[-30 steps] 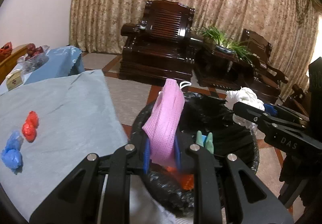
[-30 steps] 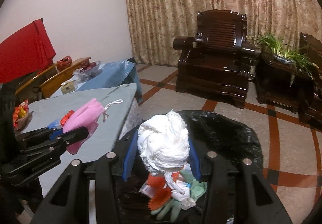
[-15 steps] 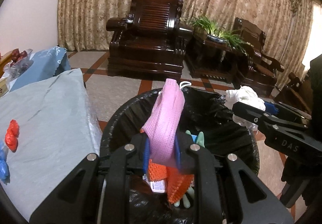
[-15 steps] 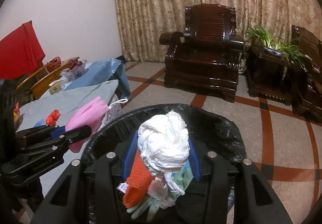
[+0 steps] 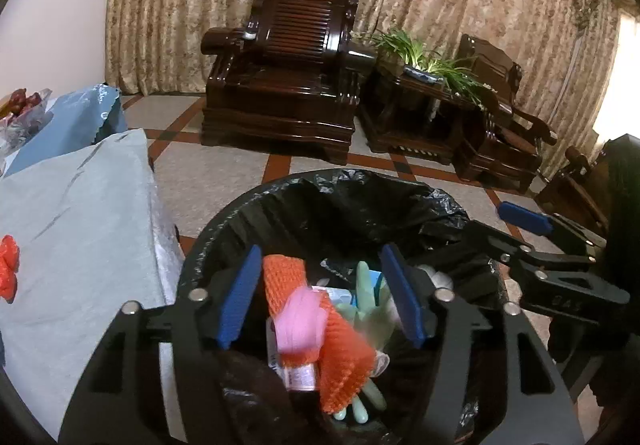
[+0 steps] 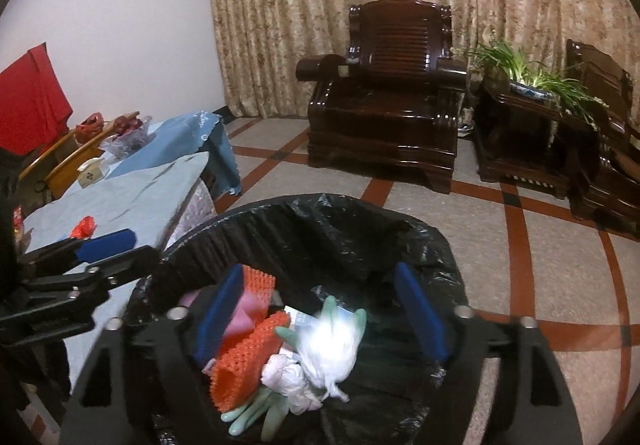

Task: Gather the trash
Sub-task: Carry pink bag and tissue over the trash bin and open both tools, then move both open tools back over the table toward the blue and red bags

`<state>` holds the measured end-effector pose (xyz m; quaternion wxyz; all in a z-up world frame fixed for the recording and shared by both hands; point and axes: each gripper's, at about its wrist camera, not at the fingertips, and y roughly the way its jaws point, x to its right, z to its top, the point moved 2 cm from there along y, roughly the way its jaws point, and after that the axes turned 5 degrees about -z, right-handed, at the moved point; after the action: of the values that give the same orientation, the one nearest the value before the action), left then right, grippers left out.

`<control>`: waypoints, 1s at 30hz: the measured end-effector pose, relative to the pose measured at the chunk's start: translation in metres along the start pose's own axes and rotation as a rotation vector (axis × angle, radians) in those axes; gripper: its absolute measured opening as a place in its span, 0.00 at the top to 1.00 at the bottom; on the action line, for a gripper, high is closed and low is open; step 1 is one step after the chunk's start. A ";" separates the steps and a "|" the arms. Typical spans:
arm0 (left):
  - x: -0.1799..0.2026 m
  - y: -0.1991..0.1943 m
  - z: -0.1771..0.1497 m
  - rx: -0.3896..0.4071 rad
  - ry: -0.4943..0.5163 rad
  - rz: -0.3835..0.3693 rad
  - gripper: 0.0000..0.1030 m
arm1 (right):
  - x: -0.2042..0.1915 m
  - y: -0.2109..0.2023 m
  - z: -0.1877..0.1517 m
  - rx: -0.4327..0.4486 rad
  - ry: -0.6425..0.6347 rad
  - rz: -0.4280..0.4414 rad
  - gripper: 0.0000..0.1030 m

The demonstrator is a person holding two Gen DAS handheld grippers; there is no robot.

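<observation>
Over the black-lined trash bin (image 5: pixel 352 205) beside the blue-covered table (image 5: pixel 80 213), the left gripper (image 5: pixel 320 297) and right gripper (image 6: pixel 320 309) both hang with jaws spread wide, empty. Inside lie the pink mask (image 5: pixel 300 321) on orange netting (image 5: pixel 344 361) and the blurred white wad (image 6: pixel 328 345).

Pink mask (image 5: pixel 300 319) lies crumpled on orange netting (image 5: pixel 344 357) inside black-lined bin (image 5: pixel 360 201). White wad (image 6: pixel 332 345), blurred, beside green gloves (image 6: pixel 256 413). Red scrap (image 6: pixel 83 227) on surface.

Dim, warm indoor light; daylight glows through the patterned beige curtain (image 5: pixel 624 57) at the right edge. The falling white crumpled plastic wad (image 6: pixel 330 341) is overexposed and motion-blurred. Fisheye distortion bends both views, with black vignetted corners.
</observation>
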<state>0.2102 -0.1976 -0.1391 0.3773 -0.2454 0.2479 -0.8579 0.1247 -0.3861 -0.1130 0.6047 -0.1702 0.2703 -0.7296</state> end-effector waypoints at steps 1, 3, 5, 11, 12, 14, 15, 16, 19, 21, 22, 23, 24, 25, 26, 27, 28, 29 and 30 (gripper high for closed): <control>-0.003 -0.004 -0.001 0.004 0.000 0.007 0.32 | 0.000 -0.002 0.000 0.003 0.004 0.001 0.10; -0.006 -0.010 -0.002 0.010 0.003 0.022 0.25 | 0.000 -0.004 0.002 0.003 0.016 0.010 0.05; -0.012 -0.020 -0.003 0.020 0.004 0.051 0.18 | -0.002 -0.008 0.003 0.000 0.030 0.023 0.06; -0.038 -0.060 -0.006 0.062 -0.033 0.124 0.12 | -0.023 -0.020 0.010 0.019 0.023 0.058 0.06; -0.042 -0.065 -0.006 0.067 -0.037 0.132 0.12 | -0.030 -0.022 0.012 0.023 0.015 0.070 0.06; -0.052 -0.079 -0.009 0.079 -0.049 0.159 0.12 | -0.043 -0.024 0.013 0.029 0.004 0.088 0.06; -0.055 -0.085 -0.010 0.082 -0.052 0.168 0.12 | -0.051 -0.024 0.015 0.030 -0.004 0.100 0.06; -0.061 -0.093 -0.012 0.087 -0.057 0.184 0.12 | -0.059 -0.024 0.015 0.030 -0.011 0.111 0.06; -0.076 -0.111 -0.018 0.098 -0.069 0.218 0.12 | -0.085 -0.021 0.015 0.023 -0.039 0.144 0.06; -0.091 -0.125 -0.025 0.102 -0.092 0.245 0.12 | -0.104 -0.018 0.014 0.015 -0.061 0.169 0.06; -0.097 -0.130 -0.027 0.105 -0.101 0.258 0.12 | -0.114 -0.016 0.013 0.012 -0.073 0.181 0.06; -0.102 -0.135 -0.029 0.107 -0.107 0.269 0.12 | -0.125 -0.014 0.012 0.010 -0.087 0.192 0.06; -0.110 -0.143 -0.032 0.111 -0.117 0.284 0.12 | -0.133 -0.013 0.012 0.008 -0.097 0.201 0.06; -0.117 -0.148 -0.034 0.114 -0.124 0.298 0.12 | -0.141 -0.012 0.012 0.007 -0.105 0.210 0.06; -0.122 -0.153 -0.036 0.116 -0.128 0.311 0.12 | -0.150 -0.011 0.011 0.006 -0.113 0.220 0.06; -0.127 -0.158 -0.037 0.119 -0.132 0.322 0.12 | -0.159 -0.009 0.012 0.006 -0.122 0.231 0.06; -0.133 -0.163 -0.039 0.121 -0.136 0.335 0.12 | -0.169 -0.008 0.012 0.008 -0.132 0.240 0.06; -0.141 -0.169 -0.043 0.125 -0.143 0.350 0.12 | -0.176 -0.007 0.012 0.008 -0.139 0.245 0.06; -0.147 -0.174 -0.044 0.126 -0.149 0.360 0.12 | -0.185 -0.004 0.012 0.008 -0.148 0.254 0.06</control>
<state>0.1793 0.0292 -0.1006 0.5565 -0.2357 0.2051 -0.7699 0.1674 -0.2072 -0.0862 0.7112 -0.1857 0.2416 -0.6336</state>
